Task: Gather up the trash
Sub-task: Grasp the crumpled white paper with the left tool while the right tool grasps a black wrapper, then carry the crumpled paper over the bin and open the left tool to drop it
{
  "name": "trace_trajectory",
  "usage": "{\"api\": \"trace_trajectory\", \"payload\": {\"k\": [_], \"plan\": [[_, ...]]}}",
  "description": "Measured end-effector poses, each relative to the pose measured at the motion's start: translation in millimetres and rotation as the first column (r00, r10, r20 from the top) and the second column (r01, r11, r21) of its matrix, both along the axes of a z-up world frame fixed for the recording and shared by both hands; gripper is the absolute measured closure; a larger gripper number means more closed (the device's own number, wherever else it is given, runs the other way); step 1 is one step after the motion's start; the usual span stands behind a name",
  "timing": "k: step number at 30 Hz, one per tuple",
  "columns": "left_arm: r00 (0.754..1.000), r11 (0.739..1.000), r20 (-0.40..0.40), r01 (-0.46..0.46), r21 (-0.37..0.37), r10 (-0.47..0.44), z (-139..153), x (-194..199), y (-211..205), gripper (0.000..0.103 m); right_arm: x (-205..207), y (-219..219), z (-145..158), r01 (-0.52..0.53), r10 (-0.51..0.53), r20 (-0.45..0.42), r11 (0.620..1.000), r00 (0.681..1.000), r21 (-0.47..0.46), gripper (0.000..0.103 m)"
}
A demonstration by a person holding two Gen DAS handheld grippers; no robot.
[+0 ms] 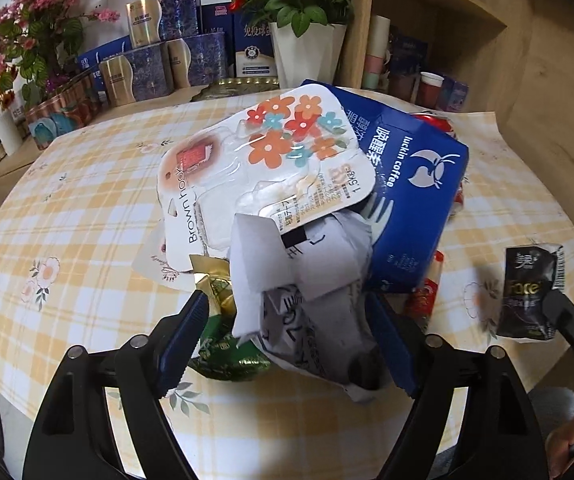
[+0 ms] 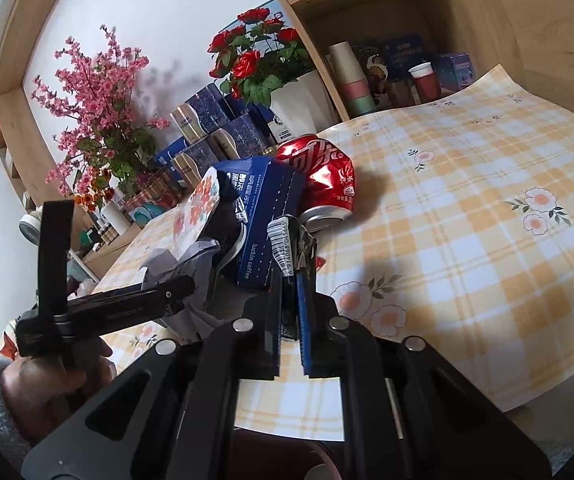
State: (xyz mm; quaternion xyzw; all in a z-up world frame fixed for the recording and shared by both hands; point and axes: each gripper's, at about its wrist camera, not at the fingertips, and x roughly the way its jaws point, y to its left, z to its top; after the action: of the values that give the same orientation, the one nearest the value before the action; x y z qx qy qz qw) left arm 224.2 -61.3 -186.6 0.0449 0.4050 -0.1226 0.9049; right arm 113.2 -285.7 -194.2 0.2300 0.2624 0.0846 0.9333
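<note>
Left wrist view: left gripper (image 1: 287,316) fingers (image 1: 185,328) spread wide either side of crumpled white paper (image 1: 307,300), pads not clearly pressing it. Beside paper, green-gold wrapper (image 1: 223,344); behind it, flowered blister card (image 1: 267,168) and blue coffee box (image 1: 415,200). Right wrist view: right gripper (image 2: 289,280) fingers (image 2: 307,312) clamped tight on black sachet (image 2: 291,240), crushed red can (image 2: 323,176) just beyond, on checked surface (image 2: 467,220).

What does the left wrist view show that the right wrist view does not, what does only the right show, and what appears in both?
Only the left wrist view: the left tongs straddling crumpled white paper, beside a green-gold wrapper.

Only the right wrist view: the whole crushed red can, and the right tongs shut on a black sachet.

Both: the blue coffee box, flowered blister card and checked tablecloth.
</note>
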Motion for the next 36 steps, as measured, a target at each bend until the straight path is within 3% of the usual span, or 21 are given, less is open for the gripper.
{"api": "trace_trajectory", "payload": {"k": [1,2,5,9,15,20,24,30,36], "plan": [[1.000,1.000,0.002,0.006,0.003,-0.006,1.1,-0.1,-0.6,0.040,0.1,-2.3,-0.9,0.002,-0.002,-0.002,1.000,1.000,0.007,0.092],[1.000,1.000,0.000,0.020,0.005,-0.020,3.0,-0.4,-1.6,0.053,-0.2,-3.4,-1.2,0.004,-0.004,-0.004,1.000,1.000,0.011,0.092],[0.998,0.999,0.031,0.050,0.000,-0.050,15.9,-3.7,-0.1,0.061,-1.0,-8.5,-2.5,0.016,-0.016,-0.007,1.000,1.000,0.024,0.092],[0.996,0.996,0.048,0.080,-0.031,-0.078,33.6,-9.8,5.7,0.062,-3.0,-13.8,-3.5,0.027,-0.027,-0.010,0.999,1.000,0.038,0.092],[0.986,0.983,-0.024,0.161,-0.087,-0.164,37.5,-23.4,2.4,0.062,-3.2,-15.9,-5.3,0.036,-0.035,-0.020,0.998,0.999,0.049,0.092],[0.971,0.970,-0.015,0.237,-0.051,-0.238,34.4,-40.7,-15.7,0.062,-4.2,-16.2,-5.9,0.040,-0.039,-0.026,0.998,0.999,0.046,0.092],[0.975,0.971,0.017,0.223,-0.089,-0.222,44.6,-42.8,-14.1,0.062,-5.7,-17.1,-5.9,0.048,-0.047,-0.026,0.998,0.999,0.037,0.092],[0.982,0.973,0.113,0.167,-0.159,-0.150,83.6,-50.7,16.6,0.062,-8.1,-17.7,-7.0,0.050,-0.049,-0.025,0.999,0.998,0.022,0.092],[0.980,0.974,0.117,0.178,-0.142,-0.162,90.3,-80.8,39.4,0.062,-16.1,-5.9,-1.3,0.011,-0.012,-0.004,1.000,1.000,-0.022,0.092]]}}
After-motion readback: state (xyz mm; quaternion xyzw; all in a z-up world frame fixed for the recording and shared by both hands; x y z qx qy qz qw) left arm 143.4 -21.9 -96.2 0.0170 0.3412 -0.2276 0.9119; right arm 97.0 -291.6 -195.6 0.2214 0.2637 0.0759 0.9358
